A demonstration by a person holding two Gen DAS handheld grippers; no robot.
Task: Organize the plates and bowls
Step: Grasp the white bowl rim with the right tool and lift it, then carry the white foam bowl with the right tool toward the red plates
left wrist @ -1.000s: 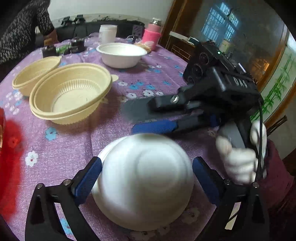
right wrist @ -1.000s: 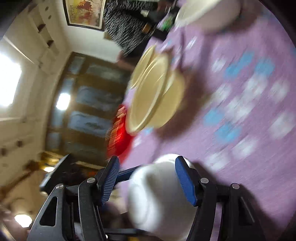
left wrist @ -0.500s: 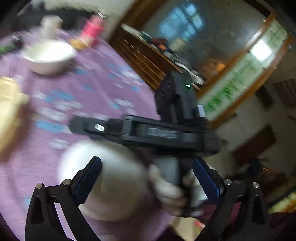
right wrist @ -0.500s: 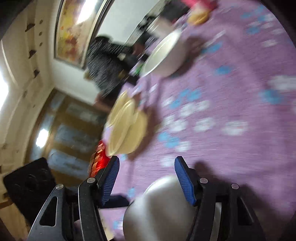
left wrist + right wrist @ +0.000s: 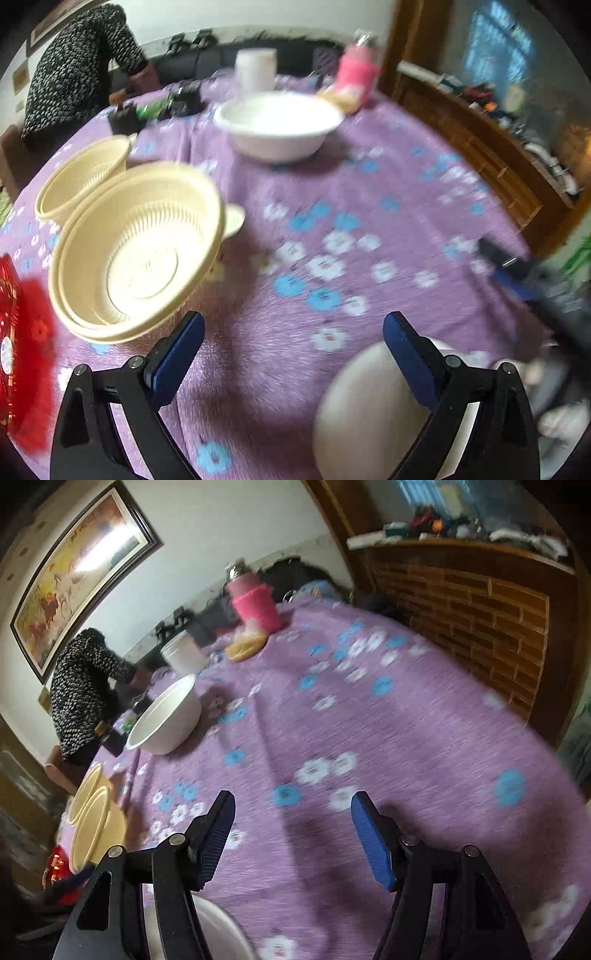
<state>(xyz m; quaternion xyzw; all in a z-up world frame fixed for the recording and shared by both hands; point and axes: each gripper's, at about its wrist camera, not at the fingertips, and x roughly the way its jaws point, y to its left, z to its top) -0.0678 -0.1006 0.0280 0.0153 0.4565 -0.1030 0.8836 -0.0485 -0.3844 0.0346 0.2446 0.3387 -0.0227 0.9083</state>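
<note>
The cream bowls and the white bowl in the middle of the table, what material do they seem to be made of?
The cream bowls look like thin moulded plastic: fine ribbing on the walls, small tab handle, dull sheen. The white bowl is matte and thin-rimmed, probably foam or pressed pulp; blur leaves it open.

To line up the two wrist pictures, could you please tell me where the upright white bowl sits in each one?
Left wrist view: the upright white bowl stands at top centre, far across the table.
Right wrist view: the same bowl appears left of centre, tilted by the lens.
Shared landmark: the pink bottle behind it.
</note>
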